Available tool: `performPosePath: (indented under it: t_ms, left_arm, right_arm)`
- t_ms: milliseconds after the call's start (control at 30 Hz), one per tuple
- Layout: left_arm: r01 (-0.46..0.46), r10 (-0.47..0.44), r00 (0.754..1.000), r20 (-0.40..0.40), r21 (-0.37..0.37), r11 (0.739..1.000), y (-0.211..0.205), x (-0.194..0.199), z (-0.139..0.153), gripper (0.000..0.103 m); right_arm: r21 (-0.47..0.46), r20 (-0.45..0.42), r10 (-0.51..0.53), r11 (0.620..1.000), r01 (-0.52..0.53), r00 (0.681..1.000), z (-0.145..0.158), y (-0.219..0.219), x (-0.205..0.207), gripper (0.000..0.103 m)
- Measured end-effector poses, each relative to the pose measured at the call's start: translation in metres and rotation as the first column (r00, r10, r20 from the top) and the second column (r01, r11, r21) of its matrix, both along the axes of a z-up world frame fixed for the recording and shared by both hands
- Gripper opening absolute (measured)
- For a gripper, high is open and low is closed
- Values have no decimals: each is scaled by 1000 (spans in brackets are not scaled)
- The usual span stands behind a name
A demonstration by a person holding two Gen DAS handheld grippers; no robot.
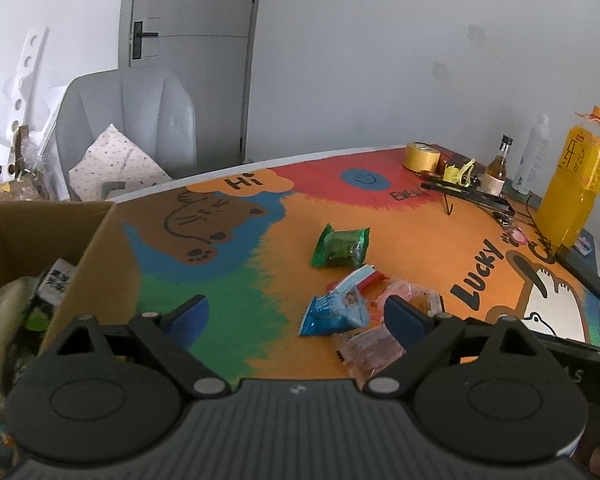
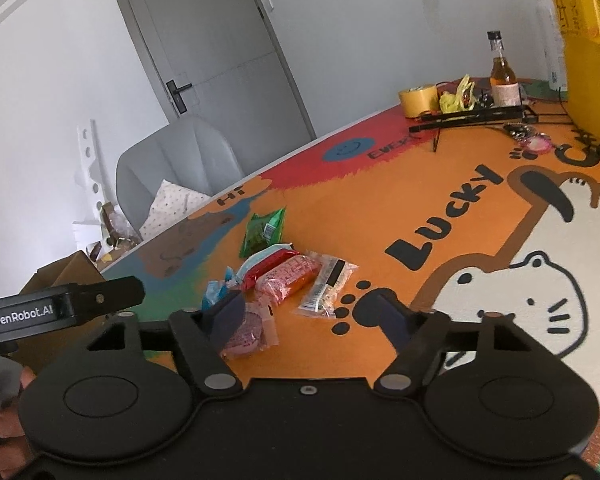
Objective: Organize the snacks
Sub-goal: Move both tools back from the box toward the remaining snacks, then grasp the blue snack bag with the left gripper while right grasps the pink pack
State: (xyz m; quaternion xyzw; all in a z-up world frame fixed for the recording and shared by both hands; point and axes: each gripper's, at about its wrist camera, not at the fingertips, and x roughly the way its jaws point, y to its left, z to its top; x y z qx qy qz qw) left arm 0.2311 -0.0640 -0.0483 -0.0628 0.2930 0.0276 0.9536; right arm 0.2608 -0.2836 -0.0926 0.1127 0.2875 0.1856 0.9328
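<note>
Several snack packets lie in a loose pile on the colourful table mat (image 1: pixel 380 216): a green packet (image 1: pixel 340 244), a blue packet (image 1: pixel 334 310), a red-and-white packet (image 1: pixel 366 278) and clear packets of pink snacks (image 1: pixel 370 350). My left gripper (image 1: pixel 296 314) is open and empty, just in front of the pile, with its right finger over the clear packets. In the right wrist view the same pile shows: the green packet (image 2: pixel 263 231), a red packet (image 2: pixel 288 276) and a clear striped packet (image 2: pixel 327 289). My right gripper (image 2: pixel 308 318) is open and empty, near the pile.
An open cardboard box (image 1: pixel 80 248) with snacks inside stands at the left table edge. At the back right are a tape roll (image 1: pixel 420 157), a small bottle (image 1: pixel 499 168), a big yellow juice bottle (image 1: pixel 576 184) and a black stand (image 1: pixel 468 196). A grey chair (image 1: pixel 128 120) stands behind the table.
</note>
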Motion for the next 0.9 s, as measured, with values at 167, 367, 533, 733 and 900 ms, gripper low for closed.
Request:
performPosePath:
  t_ms: [167,367,533,733,900]
  left_arm:
    - [22,-22,1000,-13,-6,1000,-5,18,-6,87]
    - [35,-36,998,-41,-26,999,-6,36,-16,79]
    - [41,-44,997,-66,-48,998,-4,49,-26,70]
    - [38,-48,993,-106,-90,995,0,62,-41,59]
    - [54,-67,991,-115,-115,992,0,66,-49,43]
  right_arm:
    - [10,-16,5,1000,-5,1000,-4,5,15,66]
    - [22,-37,12,1000,-11,999,-8,10,29,60]
    - [22,-58,20,1000,-19,998,-14,17,42,55]
    - [12,-70,30,1000,-29,997,-18,22,49,54]
    - [-14,-86,38,999,-39,996,-23,29,53,48]
